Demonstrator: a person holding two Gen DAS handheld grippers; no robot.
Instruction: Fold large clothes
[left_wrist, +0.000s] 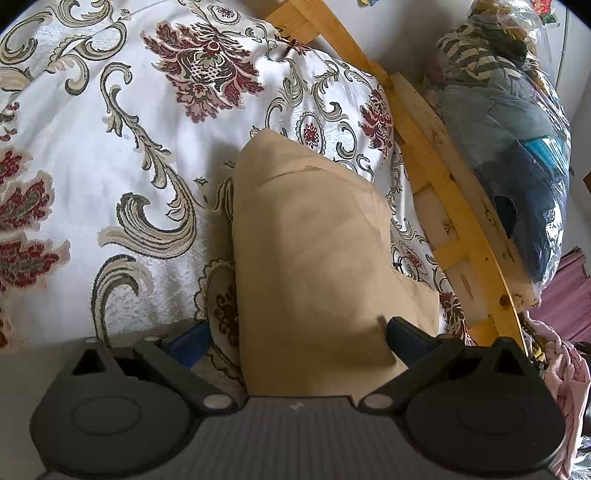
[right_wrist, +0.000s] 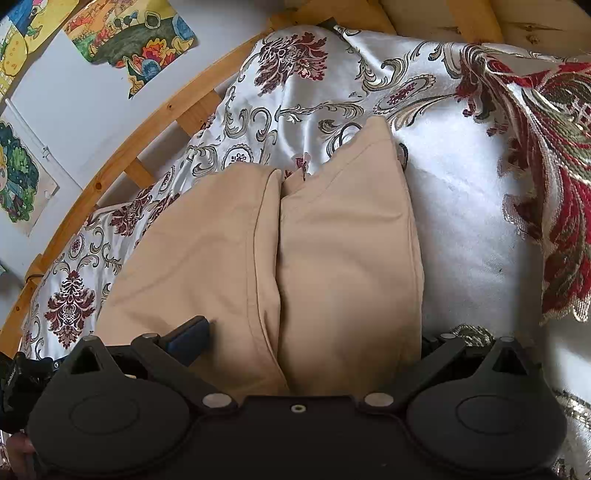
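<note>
A beige garment, trousers by the look of two legs side by side, lies on a white bedspread with red and grey floral print. In the left wrist view the garment (left_wrist: 314, 251) runs between my left gripper's (left_wrist: 295, 339) wide-open fingers; the left finger is partly hidden behind the cloth. In the right wrist view the garment (right_wrist: 295, 258) lies between my right gripper's (right_wrist: 306, 339) open fingers, its two legs meeting along a central crease. The right finger there is hidden under the cloth. Neither gripper is closed on the fabric.
The bedspread (left_wrist: 92, 147) covers the bed. A wooden bed frame (left_wrist: 443, 192) runs along the right, with a clear plastic bag of clothes (left_wrist: 517, 166) beyond it. Pink cloth (left_wrist: 565, 376) lies at lower right. Drawings (right_wrist: 136, 40) hang on the wall beyond the frame (right_wrist: 122, 155).
</note>
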